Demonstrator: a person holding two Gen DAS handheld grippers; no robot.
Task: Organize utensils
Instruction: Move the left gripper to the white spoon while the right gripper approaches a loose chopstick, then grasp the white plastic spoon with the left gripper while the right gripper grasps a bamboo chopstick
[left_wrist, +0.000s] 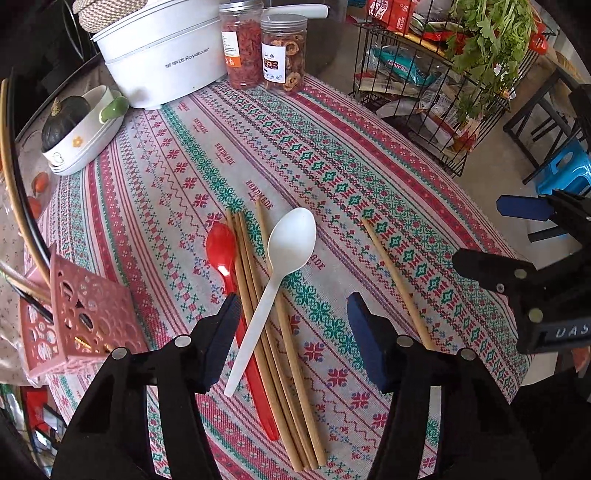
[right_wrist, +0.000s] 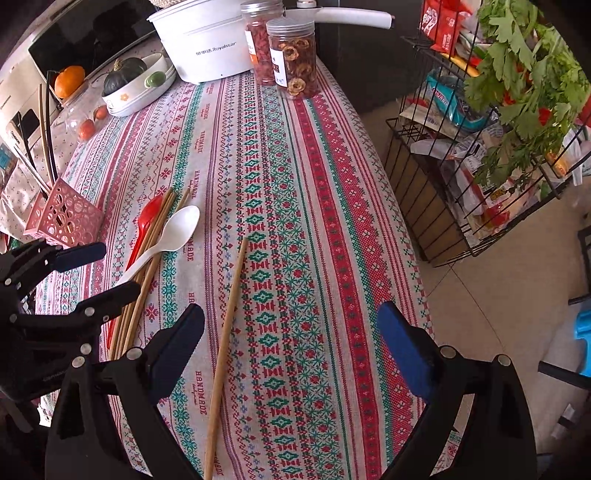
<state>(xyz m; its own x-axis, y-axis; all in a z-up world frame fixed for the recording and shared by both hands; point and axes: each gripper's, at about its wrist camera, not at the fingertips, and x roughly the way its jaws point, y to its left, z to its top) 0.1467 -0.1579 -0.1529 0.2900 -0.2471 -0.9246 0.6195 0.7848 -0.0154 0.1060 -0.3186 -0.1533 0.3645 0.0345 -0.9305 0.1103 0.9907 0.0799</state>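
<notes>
Here, both jaws gape empty over the patterned tablecloth (right_wrist: 295, 184); tiled floor (right_wrist: 498, 295) beside.

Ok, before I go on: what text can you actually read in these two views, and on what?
"Royalstar": white cooker pot, after small characters I can't read.
"HANDMADE": tablecloth, repeated along its stripes.
"DAS": right gripper body, cut off at the frame edge.
Jar labels: too small.
Snack packets in the wire basket: too blurred.
</notes>
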